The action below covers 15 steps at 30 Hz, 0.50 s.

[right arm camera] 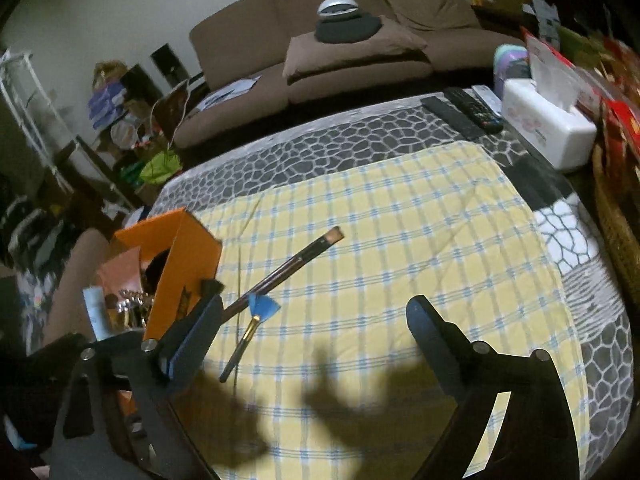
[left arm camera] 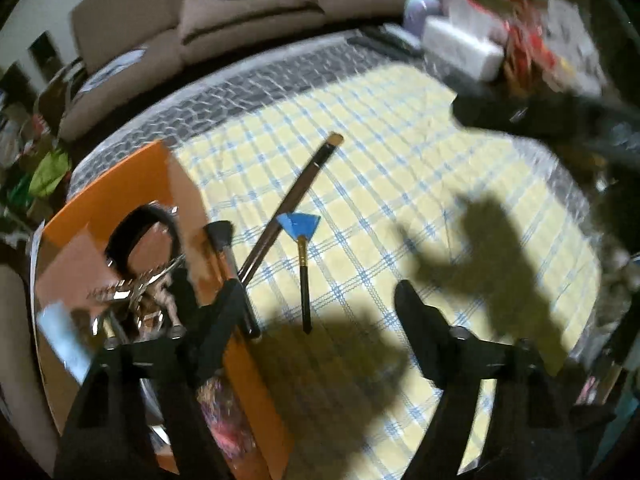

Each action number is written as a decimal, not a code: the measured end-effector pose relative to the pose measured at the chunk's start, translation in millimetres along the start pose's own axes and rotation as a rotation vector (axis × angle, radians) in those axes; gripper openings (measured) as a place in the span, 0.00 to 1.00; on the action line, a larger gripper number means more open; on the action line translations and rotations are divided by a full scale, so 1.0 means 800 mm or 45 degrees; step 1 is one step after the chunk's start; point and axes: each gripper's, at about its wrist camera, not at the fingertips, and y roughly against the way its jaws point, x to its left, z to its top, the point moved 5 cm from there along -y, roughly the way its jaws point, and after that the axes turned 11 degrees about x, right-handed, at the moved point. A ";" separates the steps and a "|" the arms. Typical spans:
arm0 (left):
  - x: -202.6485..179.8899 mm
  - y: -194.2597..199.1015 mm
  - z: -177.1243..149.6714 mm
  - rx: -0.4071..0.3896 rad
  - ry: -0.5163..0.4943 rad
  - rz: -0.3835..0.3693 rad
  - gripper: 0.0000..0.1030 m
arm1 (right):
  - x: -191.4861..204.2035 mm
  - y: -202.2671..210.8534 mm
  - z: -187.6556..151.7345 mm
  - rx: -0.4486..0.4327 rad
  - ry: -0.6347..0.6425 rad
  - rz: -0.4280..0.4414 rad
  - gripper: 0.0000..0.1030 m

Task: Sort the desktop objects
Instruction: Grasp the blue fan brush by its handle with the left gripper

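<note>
A blue fan brush (left arm camera: 303, 252) (right arm camera: 251, 322) and a long dark brush (left arm camera: 288, 200) (right arm camera: 294, 266) lie on the yellow checked cloth (left arm camera: 400, 184) (right arm camera: 380, 240). A black-headed brush (left arm camera: 222, 240) rests by the wall of the orange box (left arm camera: 120, 188) (right arm camera: 188, 256), which holds a black band, a comb and other items. My left gripper (left arm camera: 320, 300) is open and empty, its left finger beside the long brush's handle. My right gripper (right arm camera: 316, 312) is open and empty, above the cloth just right of the fan brush.
A white tissue box (right arm camera: 544, 128) (left arm camera: 460, 46), remote controls (right arm camera: 468, 114) and red packages stand at the table's far right. A brown sofa (right arm camera: 340, 40) is behind the table. A woven basket edge (right arm camera: 616, 216) is at the right.
</note>
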 end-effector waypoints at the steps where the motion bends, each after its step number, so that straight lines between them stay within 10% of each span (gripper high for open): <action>1: 0.000 -0.007 0.003 0.037 -0.012 0.011 0.53 | -0.005 0.002 0.001 -0.003 -0.016 0.016 0.89; 7: -0.021 -0.062 0.022 0.278 -0.116 0.114 0.23 | -0.021 0.009 0.009 -0.016 -0.049 0.051 0.88; 15: -0.015 -0.105 0.035 0.391 -0.051 0.145 0.14 | -0.037 0.016 0.008 -0.021 -0.069 0.061 0.88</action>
